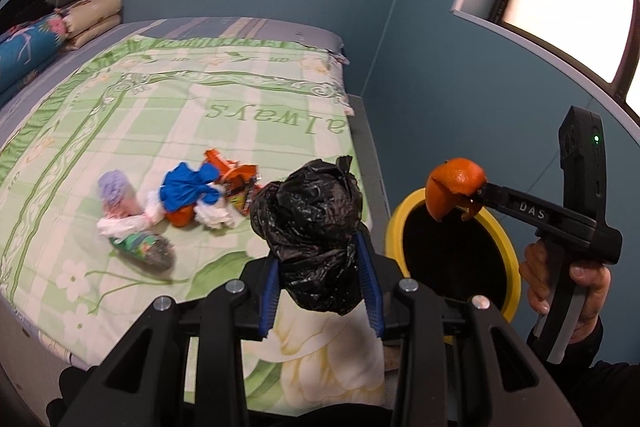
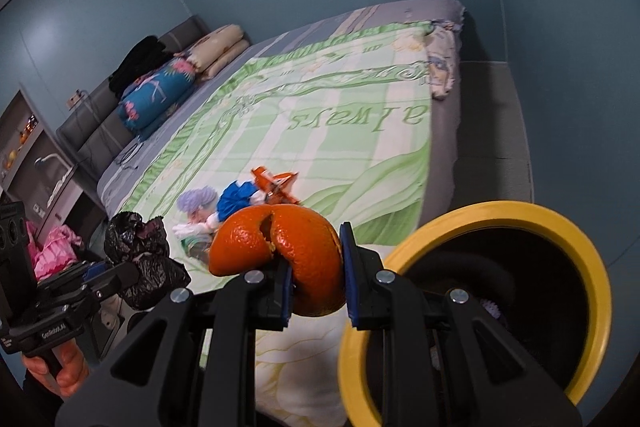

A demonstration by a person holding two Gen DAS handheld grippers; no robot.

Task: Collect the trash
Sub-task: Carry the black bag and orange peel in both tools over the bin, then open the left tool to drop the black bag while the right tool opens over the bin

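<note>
A: While the right gripper (image 2: pixel 316 279) pinches the peel (image 2: pixel 288 247) in its fingers, the bin (image 2: pixel 472 223) gapes just right of them. How should it drop?

B: I'd carry the fingers over the dark mouth first, then spread them, so nothing catches the yellow rim.

A: And the left gripper (image 1: pixel 320 275)?

B: Its fingers clamp the black bag (image 1: pixel 312 219); the bin sits right of them. More trash (image 1: pixel 188 195) lies on the bed (image 1: pixel 240 99) beyond.

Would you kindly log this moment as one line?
left gripper: shut on black bag | right gripper: shut on orange peel | yellow bin: beside bed
</note>
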